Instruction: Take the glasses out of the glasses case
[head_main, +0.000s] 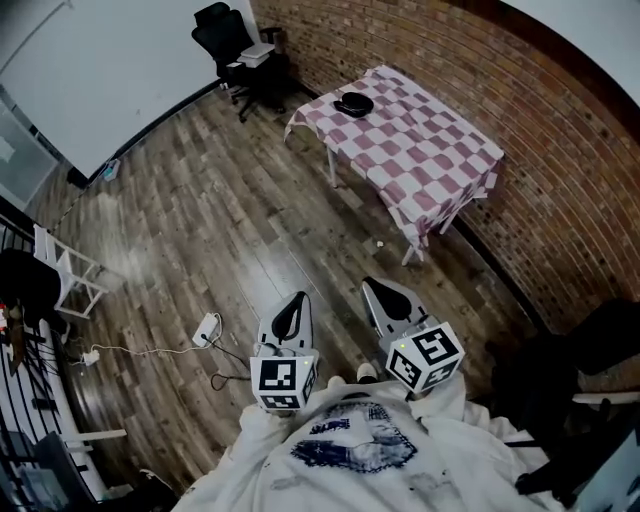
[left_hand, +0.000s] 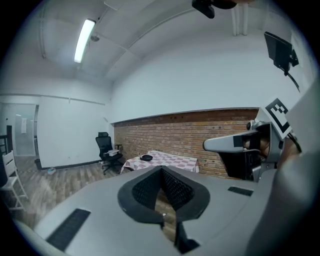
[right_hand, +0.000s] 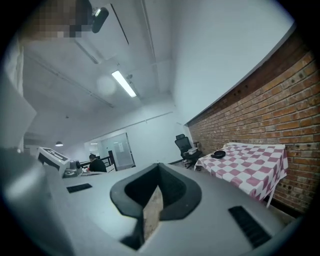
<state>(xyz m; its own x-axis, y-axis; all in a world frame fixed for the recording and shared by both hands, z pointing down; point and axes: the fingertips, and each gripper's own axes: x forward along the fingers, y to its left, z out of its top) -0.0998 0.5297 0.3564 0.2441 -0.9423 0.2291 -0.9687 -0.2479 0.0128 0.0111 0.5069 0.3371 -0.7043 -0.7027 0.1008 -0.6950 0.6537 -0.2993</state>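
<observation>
Left tongs: (left_hand: 161, 170) pinched fully together, nothing in them, held just in front of the person's white shirt (head_main: 360, 445).
Right tongs: (right_hand: 157, 169) tips met too, also empty.
Case: small black oval glasses case (head_main: 353, 103) sat on the far end of the pink-and-white checked worktop (head_main: 430, 165), well apart from both tongs.
In between: wooden plank floor (head_main: 250, 220) with a white plug and cable (head_main: 205, 328).
Nearby: black office chair (head_main: 225, 35) beside the worktop, which stood by the red brick wall (head_main: 470, 70).
Right gripper view only: a seated person (right_hand: 95, 162) far off.
</observation>
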